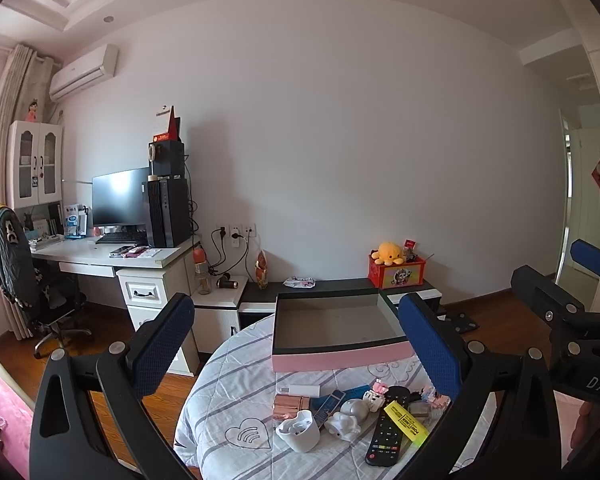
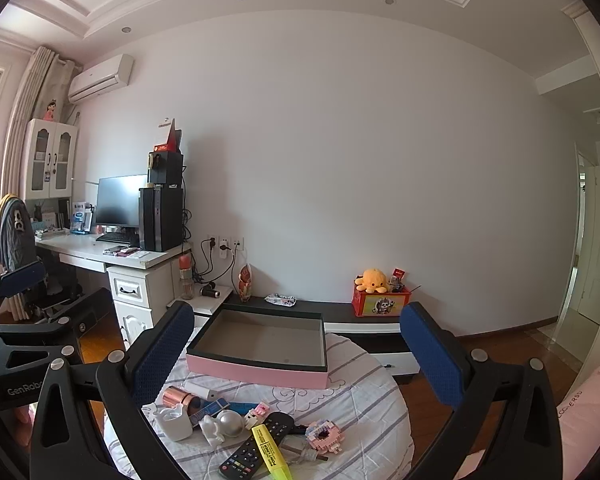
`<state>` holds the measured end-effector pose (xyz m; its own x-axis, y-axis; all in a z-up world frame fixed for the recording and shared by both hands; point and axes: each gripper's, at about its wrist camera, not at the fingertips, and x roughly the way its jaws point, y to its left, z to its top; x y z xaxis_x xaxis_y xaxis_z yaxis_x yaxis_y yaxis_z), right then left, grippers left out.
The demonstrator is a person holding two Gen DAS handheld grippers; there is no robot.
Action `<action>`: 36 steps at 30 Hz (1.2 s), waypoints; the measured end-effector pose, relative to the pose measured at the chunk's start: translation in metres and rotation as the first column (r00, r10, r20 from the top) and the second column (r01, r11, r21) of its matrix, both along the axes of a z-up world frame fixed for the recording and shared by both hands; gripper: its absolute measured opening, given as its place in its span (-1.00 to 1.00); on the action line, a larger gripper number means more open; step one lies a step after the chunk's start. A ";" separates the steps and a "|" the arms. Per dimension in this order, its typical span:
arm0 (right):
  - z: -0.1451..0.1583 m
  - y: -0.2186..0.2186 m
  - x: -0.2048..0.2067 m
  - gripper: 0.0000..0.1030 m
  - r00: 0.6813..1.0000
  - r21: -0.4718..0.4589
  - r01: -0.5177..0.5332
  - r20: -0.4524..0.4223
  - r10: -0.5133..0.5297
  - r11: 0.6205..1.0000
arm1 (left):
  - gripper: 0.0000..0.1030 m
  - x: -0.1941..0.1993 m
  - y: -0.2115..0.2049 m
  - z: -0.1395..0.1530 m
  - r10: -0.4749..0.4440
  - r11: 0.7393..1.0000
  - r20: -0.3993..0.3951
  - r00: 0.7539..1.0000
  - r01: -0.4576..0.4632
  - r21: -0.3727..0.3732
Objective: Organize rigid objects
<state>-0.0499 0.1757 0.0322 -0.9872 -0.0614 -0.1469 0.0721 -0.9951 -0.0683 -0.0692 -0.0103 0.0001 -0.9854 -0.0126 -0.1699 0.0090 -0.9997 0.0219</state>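
An empty pink box (image 1: 340,357) (image 2: 256,372) with a dark rim stands open at the far side of a round table with a striped cloth (image 1: 228,408) (image 2: 364,404). In front of it lie a black remote (image 1: 388,428) (image 2: 256,446), a yellow highlighter (image 1: 406,422) (image 2: 270,454), a white cup (image 1: 300,430) (image 2: 175,422), a white figurine (image 1: 346,420) (image 2: 220,426), a copper tube (image 1: 291,405) (image 2: 178,398) and a pink block toy (image 2: 324,436). My left gripper (image 1: 296,350) and right gripper (image 2: 296,354) are open and empty above the pile.
A low black-and-white cabinet (image 2: 340,312) behind the table carries a red box with a yellow plush (image 1: 396,270). A desk with monitor and computer tower (image 1: 140,216) and an office chair (image 1: 16,272) stand at left. A pink bed edge (image 1: 0,412) is at lower left.
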 end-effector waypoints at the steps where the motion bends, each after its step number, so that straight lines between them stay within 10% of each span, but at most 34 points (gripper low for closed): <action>1: 0.000 0.000 -0.001 1.00 1.000 0.001 0.001 0.001 -0.001 1.000 | 1.00 0.000 -0.001 0.000 0.001 1.000 0.000 1.000 -0.001 0.001; 36: -0.018 0.006 -0.022 1.00 0.999 -0.012 -0.003 0.040 0.003 1.000 | 1.00 -0.020 0.007 -0.016 -0.005 0.999 0.000 1.000 0.005 -0.037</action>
